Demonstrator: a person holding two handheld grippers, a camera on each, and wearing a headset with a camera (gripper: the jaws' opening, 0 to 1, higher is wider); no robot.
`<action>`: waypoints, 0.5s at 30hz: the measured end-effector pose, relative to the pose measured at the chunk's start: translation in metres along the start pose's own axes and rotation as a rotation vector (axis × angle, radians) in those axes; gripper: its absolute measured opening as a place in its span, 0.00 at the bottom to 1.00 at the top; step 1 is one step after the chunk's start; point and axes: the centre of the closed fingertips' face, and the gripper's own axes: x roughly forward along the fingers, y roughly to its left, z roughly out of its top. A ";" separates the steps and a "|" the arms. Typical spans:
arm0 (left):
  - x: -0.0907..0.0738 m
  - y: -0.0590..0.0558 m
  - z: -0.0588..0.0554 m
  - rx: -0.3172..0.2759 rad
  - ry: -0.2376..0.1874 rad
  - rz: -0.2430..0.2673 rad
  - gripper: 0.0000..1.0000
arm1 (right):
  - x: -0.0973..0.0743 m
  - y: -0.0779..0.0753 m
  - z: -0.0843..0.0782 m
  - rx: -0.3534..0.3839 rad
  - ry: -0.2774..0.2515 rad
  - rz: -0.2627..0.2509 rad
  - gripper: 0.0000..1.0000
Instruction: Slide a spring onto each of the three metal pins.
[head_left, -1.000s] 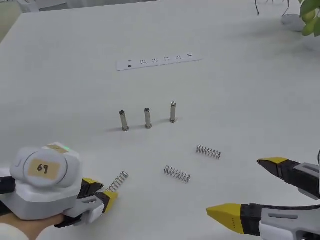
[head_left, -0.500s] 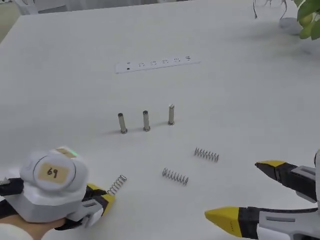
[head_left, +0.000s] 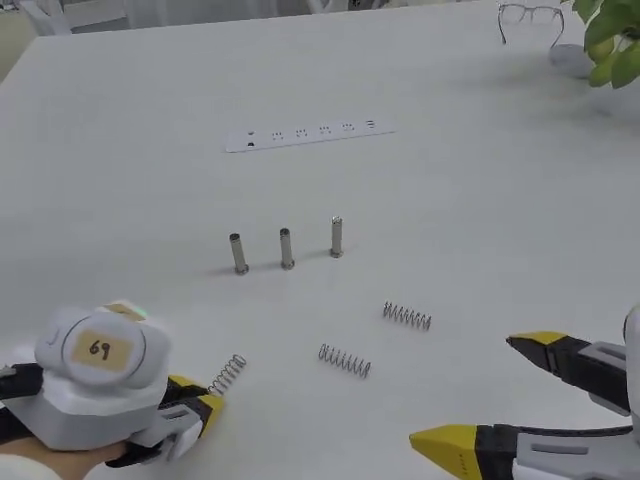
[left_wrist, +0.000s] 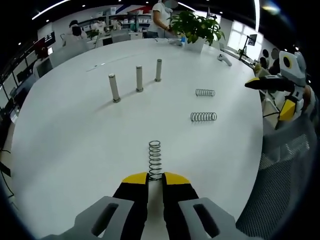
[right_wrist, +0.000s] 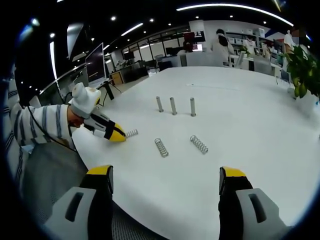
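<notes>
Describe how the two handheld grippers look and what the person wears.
Both the left gripper and right gripper have light grey bodies and black jaws ending in yellow tips. The left one carries a rounded white housing with a tan label reading 69 and a green light. The person wears a black-and-white striped sleeve.

Yellow-tipped black jaws, pale bodies
The left gripper (head_left: 205, 408) carries a round white cap (head_left: 100, 347) labelled 69; the right gripper (head_left: 462, 390) is grey (the sleeve (right_wrist: 30, 125) is black-and-white striped).

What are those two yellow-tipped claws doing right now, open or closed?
Left gripper: closed on one end of a spring.
Right gripper: open wide, holding nothing.
</notes>
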 end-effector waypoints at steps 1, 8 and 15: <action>0.000 0.000 -0.001 -0.009 0.006 -0.006 0.02 | 0.000 0.000 0.000 -0.001 -0.001 0.000 0.86; -0.002 -0.001 -0.002 -0.113 0.016 -0.045 0.02 | 0.002 0.002 0.003 -0.006 -0.005 0.004 0.86; -0.010 -0.002 -0.001 -0.118 0.006 -0.059 0.02 | 0.005 0.001 0.008 -0.022 -0.013 0.009 0.85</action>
